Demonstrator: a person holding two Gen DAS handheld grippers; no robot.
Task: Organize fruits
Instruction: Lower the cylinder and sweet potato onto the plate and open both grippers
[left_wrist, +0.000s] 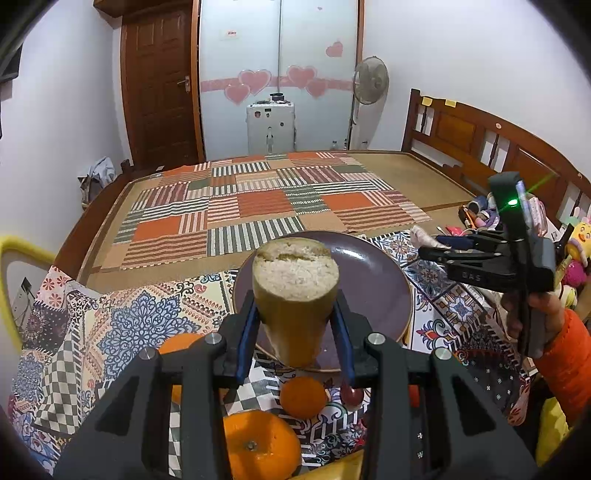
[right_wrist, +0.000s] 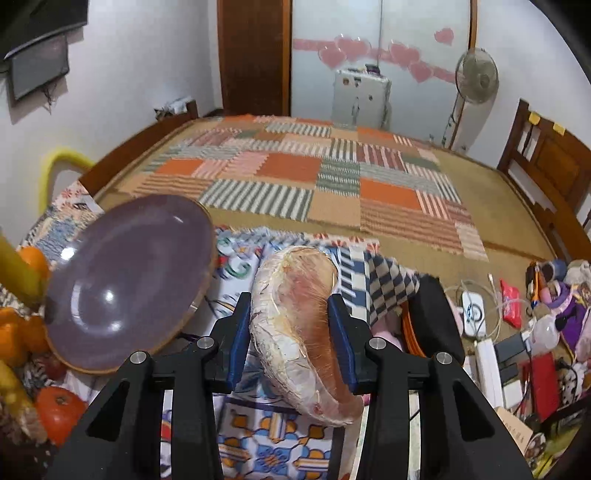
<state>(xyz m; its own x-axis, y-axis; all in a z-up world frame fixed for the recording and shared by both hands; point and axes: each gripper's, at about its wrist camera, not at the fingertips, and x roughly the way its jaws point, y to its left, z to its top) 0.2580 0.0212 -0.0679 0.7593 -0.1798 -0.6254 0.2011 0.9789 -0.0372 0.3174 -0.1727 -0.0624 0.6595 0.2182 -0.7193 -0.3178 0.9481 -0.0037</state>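
Two grippers, each clamped on sth. Left gripper: blue pads press both sides of a tan cylindrical piece, cut end w/ pale fibrous flesh facing the camera; what fruit it is, can't tell. It sits squarely between the fingers, held above the near part of the purple plate.

Right gripper: jaws closed on a pale, papery-skinned fruit chunk w/ orange-pink flesh, wrapped in clear film or so it looks. Chunk runs lengthwise between the pads, its lower end hanging below the fingers. From the left wrist view the same gripper shows at the right edge, held by a hand in an orange sleeve, green light on its body.

Plate: 1, lying on the patterned cloth; in the right wrist view it is left of the jaws, nothing on its visible face.

Oranges in left view: 3 – big one nearest the camera, smaller one just past it, a third partly hidden behind the left finger. One small dark red fruit beside the smaller orange. All lie on the cloth on the near side of the plate, below the gripper.

Right view, left edge: more orange fruit, exact count unclear. Patchwork mat beyond the cloth.
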